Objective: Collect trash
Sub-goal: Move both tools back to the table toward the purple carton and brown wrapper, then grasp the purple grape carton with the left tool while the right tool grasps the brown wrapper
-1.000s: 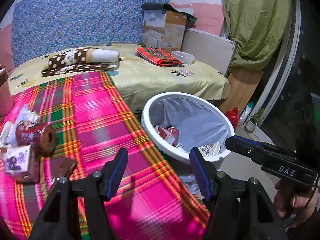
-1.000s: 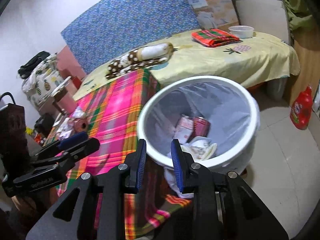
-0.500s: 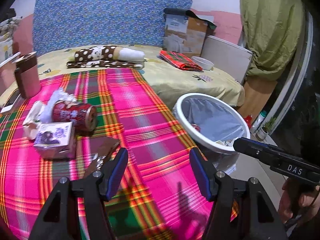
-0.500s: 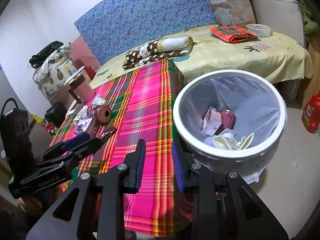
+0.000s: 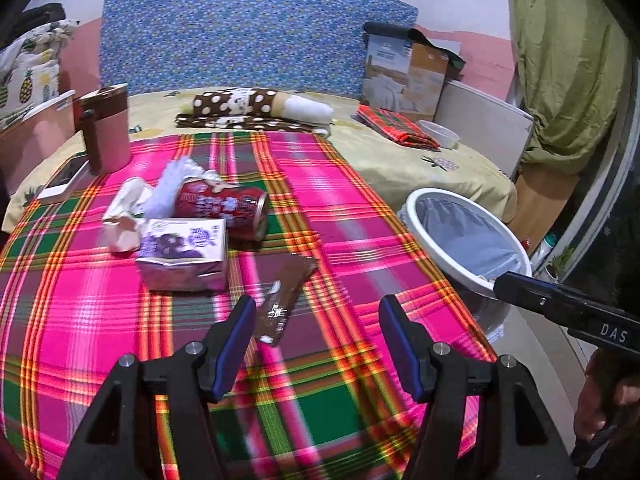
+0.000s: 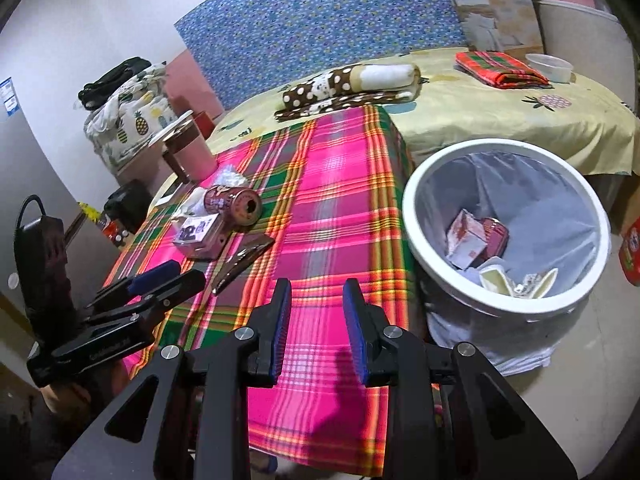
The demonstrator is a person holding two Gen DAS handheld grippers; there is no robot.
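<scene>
On the pink plaid tablecloth [image 5: 352,208] lie a red can [image 5: 222,208] on its side, a purple carton [image 5: 182,254], crumpled tissues [image 5: 128,214] and a brown wrapper [image 5: 282,300]. My left gripper [image 5: 316,344] is open and empty, just short of the wrapper. My right gripper [image 6: 316,332] is open a little and empty above the table's front edge. The white bin [image 6: 508,224] stands to the right of the table and holds a carton, a can and paper scraps. The same can [image 6: 234,204], carton [image 6: 198,236] and wrapper [image 6: 240,262] show in the right wrist view.
A pink and brown mug [image 5: 106,132] and a phone [image 5: 64,184] sit at the table's far left. Behind is a bed with a dotted blanket [image 5: 256,110], a folded plaid cloth [image 5: 396,126], a bowl [image 5: 438,134] and a cardboard box [image 5: 404,72]. A red bottle [image 6: 630,250] stands on the floor.
My left gripper has swung left from the bin toward the trash on the table. My right gripper has drawn back from the bin and its jaws have parted a little.
</scene>
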